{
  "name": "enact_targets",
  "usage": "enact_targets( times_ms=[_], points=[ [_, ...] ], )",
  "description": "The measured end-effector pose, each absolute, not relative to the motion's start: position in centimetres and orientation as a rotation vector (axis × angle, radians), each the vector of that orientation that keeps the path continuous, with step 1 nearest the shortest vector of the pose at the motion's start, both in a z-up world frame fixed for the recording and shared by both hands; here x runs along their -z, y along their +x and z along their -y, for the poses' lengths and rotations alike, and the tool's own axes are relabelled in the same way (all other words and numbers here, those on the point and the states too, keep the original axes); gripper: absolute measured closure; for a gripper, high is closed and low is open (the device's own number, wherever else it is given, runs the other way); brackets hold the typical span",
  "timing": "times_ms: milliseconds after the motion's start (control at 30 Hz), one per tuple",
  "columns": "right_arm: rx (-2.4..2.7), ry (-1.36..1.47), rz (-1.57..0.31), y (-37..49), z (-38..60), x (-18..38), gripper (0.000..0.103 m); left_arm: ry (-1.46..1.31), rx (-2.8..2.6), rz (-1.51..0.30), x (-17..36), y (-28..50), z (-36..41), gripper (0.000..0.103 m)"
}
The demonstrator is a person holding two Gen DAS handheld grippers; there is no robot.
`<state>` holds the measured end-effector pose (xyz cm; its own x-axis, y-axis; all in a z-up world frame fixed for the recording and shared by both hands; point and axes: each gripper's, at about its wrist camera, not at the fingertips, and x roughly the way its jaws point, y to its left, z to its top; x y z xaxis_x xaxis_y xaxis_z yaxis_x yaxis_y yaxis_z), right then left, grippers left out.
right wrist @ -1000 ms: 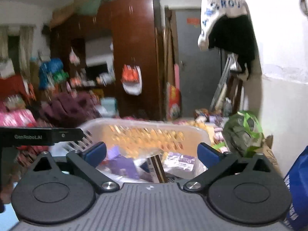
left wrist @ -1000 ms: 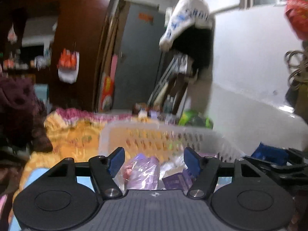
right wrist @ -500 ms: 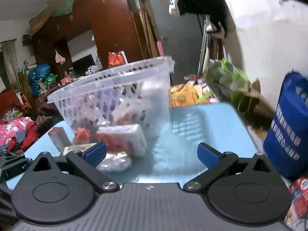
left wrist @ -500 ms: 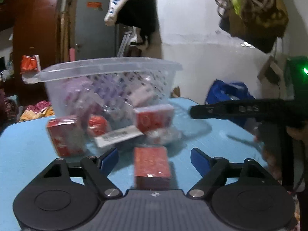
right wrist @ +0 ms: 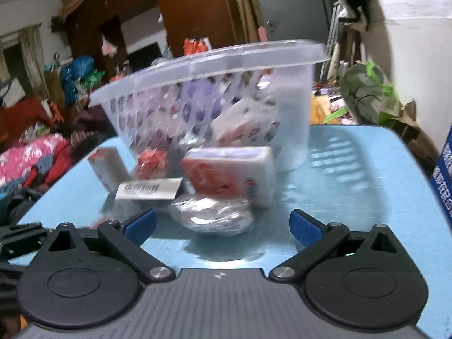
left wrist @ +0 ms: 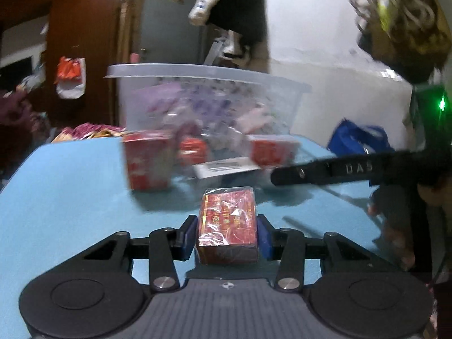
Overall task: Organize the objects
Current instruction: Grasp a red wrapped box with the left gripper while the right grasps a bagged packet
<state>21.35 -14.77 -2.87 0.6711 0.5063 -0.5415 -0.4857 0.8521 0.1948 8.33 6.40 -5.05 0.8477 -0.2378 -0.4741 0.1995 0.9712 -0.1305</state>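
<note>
**Left gripper clamped on a red box**

The left gripper has its blue fingers pressed against both sides of a red cellophane-wrapped box over the blue table. Toward the table's far edge stands a clear plastic basket, with blurred red packets and a white barcode-labelled pack in front of it. The right gripper reaches in from the right edge.

The left gripper has its fingers clamped together on something, while the right gripper fingers are spread wide
</note>
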Motion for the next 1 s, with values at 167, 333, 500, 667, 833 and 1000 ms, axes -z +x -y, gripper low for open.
enact_targets(
  times_ms=[167, 333, 500, 667, 833, 1000],
  points=[
    [-0.547, -0.028, -0.624, 21.4, 13.2, 3.0, 0.015, -0.133, 0.227, -0.481, 5.3, 8.2, -8.2, 0.055],
    [-0.544, -0.008, -0.638, 21.4, 13.8, 3.2, 0.035, -0.143, 0.237, -0.439, 5.3, 8.1, -8.3, 0.055],
    [-0.542, 0.086, -0.58, 20.8, 15.6, 2.9, 0.036, -0.162, 0.233, -0.393, 5.2, 8.0, -9.0, 0.055],
    [-0.5, 0.129, -0.47, 19.4, 16.7, 2.3, 0.036, -0.171, 0.249, -0.35, 5.5, 7.2, -9.4, 0.055],
    [-0.512, 0.188, -0.401, 19.0, 17.6, 2.0, 0.036, -0.169, 0.247, -0.272, 5.6, 6.4, -9.6, 0.055],
    [-0.531, 0.217, -0.328, 18.1, 17.9, 1.6, 0.036, -0.173, 0.253, -0.219, 5.7, 6.0, -9.8, 0.055]
  ],
)
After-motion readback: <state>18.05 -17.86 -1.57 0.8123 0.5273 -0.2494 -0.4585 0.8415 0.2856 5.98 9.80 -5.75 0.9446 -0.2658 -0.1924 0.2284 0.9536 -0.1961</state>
